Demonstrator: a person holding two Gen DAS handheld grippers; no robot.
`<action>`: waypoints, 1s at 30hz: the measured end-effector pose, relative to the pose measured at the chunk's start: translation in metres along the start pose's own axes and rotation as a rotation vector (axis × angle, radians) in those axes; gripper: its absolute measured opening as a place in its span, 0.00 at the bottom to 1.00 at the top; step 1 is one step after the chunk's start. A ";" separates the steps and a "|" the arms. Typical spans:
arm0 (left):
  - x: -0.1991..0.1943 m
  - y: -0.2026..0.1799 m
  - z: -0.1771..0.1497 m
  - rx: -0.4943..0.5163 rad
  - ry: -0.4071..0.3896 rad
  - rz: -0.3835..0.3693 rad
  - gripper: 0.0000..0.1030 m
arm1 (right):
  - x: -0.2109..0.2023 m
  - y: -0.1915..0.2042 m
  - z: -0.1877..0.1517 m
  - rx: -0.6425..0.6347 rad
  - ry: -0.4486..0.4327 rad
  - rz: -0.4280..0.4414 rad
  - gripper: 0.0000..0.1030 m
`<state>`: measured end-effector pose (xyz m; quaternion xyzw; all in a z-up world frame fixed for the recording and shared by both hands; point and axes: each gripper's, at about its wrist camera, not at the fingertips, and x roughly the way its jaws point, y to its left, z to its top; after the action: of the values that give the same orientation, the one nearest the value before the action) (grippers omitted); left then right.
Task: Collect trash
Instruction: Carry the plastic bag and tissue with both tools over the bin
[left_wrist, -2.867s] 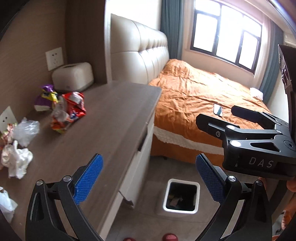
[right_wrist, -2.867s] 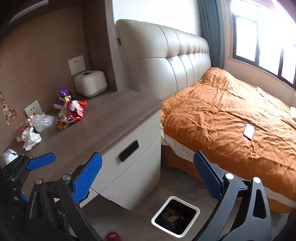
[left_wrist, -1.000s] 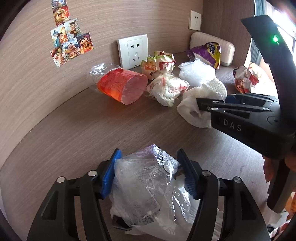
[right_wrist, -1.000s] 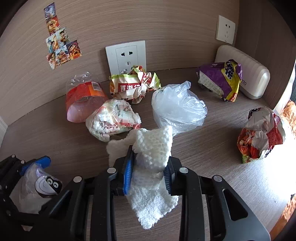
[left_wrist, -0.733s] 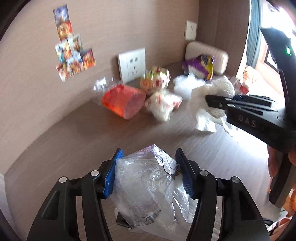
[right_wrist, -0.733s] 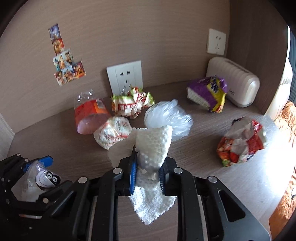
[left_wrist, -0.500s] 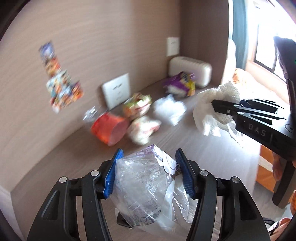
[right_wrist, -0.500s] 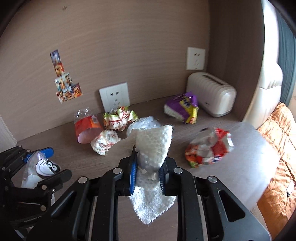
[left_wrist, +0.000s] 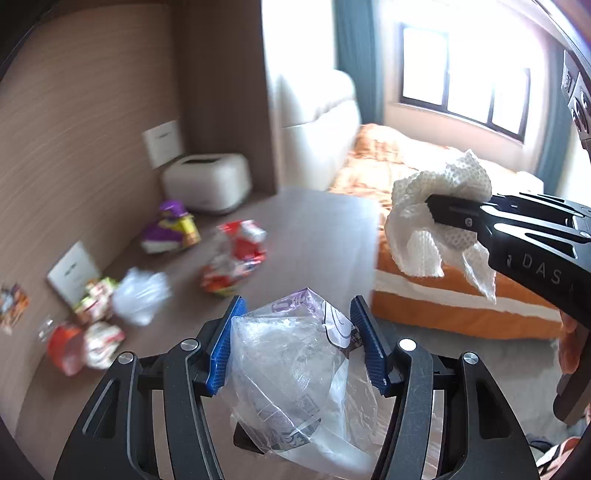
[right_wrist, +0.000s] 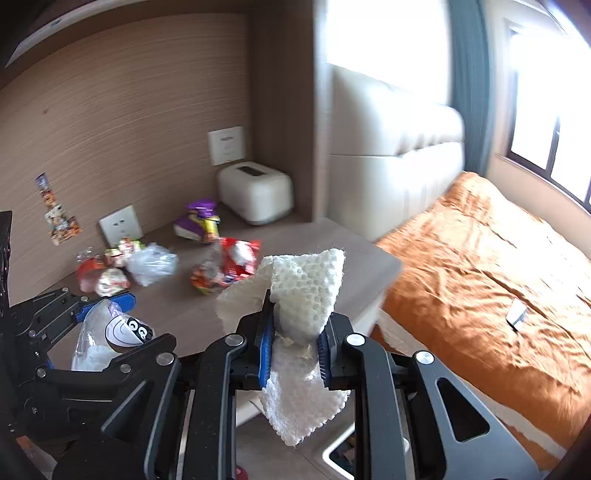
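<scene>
Left hand-held gripper (left_wrist: 297, 343) clamps a crumpled clear plastic bag (left_wrist: 291, 373) above the brown wooden desk (left_wrist: 295, 236). Right hand-held gripper (right_wrist: 293, 341) pinches a white textured paper towel (right_wrist: 303, 291), off the desk's edge, bed side.

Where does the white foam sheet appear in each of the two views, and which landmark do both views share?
Left wrist view: the foam sheet is at upper right, clamped in the right gripper, in front of the orange bed.
Right wrist view: the foam sheet is at centre, between the blue pads, hanging below them.
Shared landmark: the white box against the wall, under a socket.
</scene>
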<state>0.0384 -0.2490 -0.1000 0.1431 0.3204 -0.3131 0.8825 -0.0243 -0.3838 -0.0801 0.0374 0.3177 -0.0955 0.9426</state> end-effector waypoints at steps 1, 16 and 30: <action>0.002 -0.011 0.002 0.016 -0.002 -0.016 0.56 | -0.004 -0.011 -0.004 0.017 0.003 -0.017 0.21; 0.047 -0.154 0.013 0.187 0.038 -0.214 0.56 | -0.034 -0.126 -0.061 0.188 0.071 -0.173 0.21; 0.180 -0.222 -0.068 0.270 0.199 -0.363 0.56 | 0.056 -0.180 -0.159 0.316 0.259 -0.203 0.22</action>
<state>-0.0291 -0.4704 -0.2801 0.2300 0.3814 -0.4910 0.7487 -0.1115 -0.5482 -0.2422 0.1642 0.4192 -0.2328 0.8620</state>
